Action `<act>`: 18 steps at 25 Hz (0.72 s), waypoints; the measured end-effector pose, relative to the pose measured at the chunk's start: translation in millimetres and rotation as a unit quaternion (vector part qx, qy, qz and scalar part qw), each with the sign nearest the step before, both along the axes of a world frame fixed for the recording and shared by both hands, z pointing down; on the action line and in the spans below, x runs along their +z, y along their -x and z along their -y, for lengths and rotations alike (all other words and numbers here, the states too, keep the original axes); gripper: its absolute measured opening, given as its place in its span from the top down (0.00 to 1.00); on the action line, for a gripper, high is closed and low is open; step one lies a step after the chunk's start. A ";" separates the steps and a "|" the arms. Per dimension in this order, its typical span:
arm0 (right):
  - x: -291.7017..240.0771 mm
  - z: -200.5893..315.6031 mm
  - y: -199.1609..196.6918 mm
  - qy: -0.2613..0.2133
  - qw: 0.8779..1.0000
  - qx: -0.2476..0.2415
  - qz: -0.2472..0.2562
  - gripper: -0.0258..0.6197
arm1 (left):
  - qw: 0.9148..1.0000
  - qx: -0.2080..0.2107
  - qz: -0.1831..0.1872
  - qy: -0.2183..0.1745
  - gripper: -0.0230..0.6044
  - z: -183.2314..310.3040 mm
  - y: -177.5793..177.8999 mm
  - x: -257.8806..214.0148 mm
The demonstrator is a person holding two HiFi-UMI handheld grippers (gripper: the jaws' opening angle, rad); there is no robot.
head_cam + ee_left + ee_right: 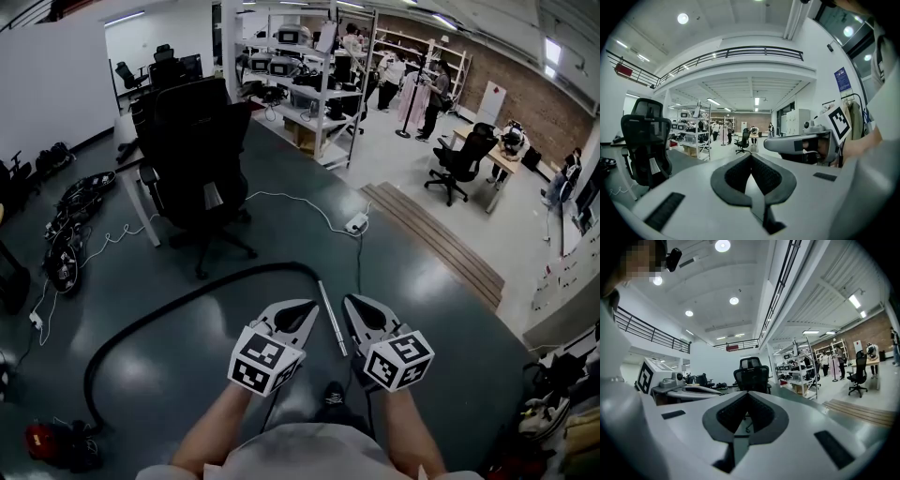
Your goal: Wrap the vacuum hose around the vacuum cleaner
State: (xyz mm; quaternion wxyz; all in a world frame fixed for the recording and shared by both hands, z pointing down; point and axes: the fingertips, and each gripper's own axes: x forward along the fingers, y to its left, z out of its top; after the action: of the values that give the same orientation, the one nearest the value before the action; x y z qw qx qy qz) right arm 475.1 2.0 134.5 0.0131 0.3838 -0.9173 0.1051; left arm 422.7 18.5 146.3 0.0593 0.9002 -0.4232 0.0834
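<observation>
A black vacuum hose (178, 305) curves across the dark floor in the head view, from a red and black vacuum cleaner (54, 442) at the bottom left up to a grey metal wand (331, 316) lying between my two grippers. My left gripper (310, 307) is held above the floor just left of the wand, shut and empty. My right gripper (349, 302) is just right of the wand, also shut and empty. Both point nearly level, so the gripper views show only the room beyond the shut jaws of the left gripper (751, 155) and the right gripper (747, 393).
A black office chair (195, 159) and a table stand ahead on the left. A white cable with a power strip (356, 223) runs across the floor. Cables lie piled at the left wall (70, 220). Shelving (300, 75) and people stand further back.
</observation>
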 end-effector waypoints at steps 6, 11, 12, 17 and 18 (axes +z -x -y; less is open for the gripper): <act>3.8 27.3 -7.0 0.001 1.000 0.005 0.001 0.95 | 1.000 -0.002 0.005 0.011 0.95 26.4 -0.1 12.9; 12.2 67.3 -33.2 0.009 1.000 0.015 0.009 0.95 | 1.000 0.000 0.011 0.021 0.95 65.7 -20.4 23.2; 13.6 75.7 -37.7 0.012 1.000 0.016 0.011 0.95 | 1.000 0.001 0.013 0.023 0.95 73.1 -24.1 25.2; 21.9 125.0 -57.3 0.025 0.999 0.015 0.017 0.95 | 0.999 -0.006 0.022 0.037 0.95 121.1 -37.4 36.2; 24.6 135.7 -62.8 0.028 0.999 0.014 0.017 0.95 | 0.999 -0.010 0.023 0.039 0.95 132.6 -41.0 38.7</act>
State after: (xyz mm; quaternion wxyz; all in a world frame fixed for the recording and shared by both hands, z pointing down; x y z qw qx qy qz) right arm 537.9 -133.7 159.1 0.0069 0.3943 -0.9086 0.1378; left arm 463.7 -114.1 184.9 0.0857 0.8907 -0.4300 0.1204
